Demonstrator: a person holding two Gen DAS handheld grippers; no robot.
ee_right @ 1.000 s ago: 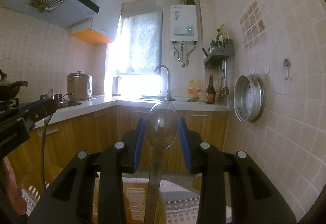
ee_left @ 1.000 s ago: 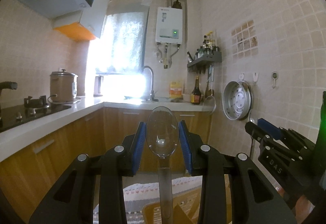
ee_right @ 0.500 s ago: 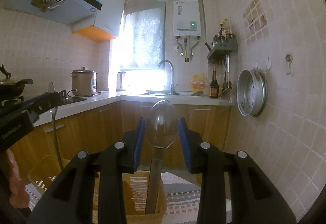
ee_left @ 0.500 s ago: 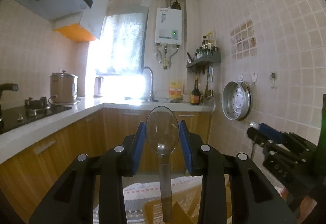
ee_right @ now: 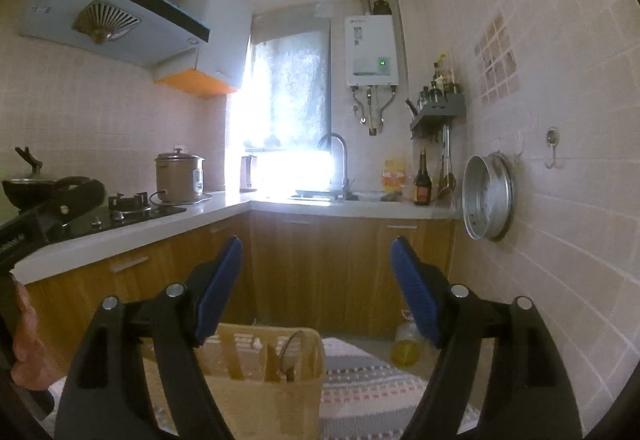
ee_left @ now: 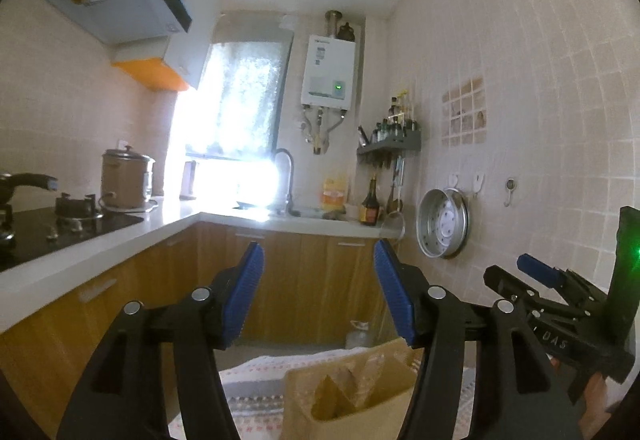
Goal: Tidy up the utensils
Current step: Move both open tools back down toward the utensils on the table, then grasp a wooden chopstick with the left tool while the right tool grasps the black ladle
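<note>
Above the basket (ee_right: 276, 372), both grippers' jaws have spread (spoons released, no longer pinched).

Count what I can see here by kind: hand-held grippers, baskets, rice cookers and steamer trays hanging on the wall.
Black two-finger grippers with blue pads: 2 (left gripper, right gripper, both open)
Beige slotted plastic basket: 1
Brown rice cooker: 1
Round metal steamer tray: 1
Total: 5
</note>
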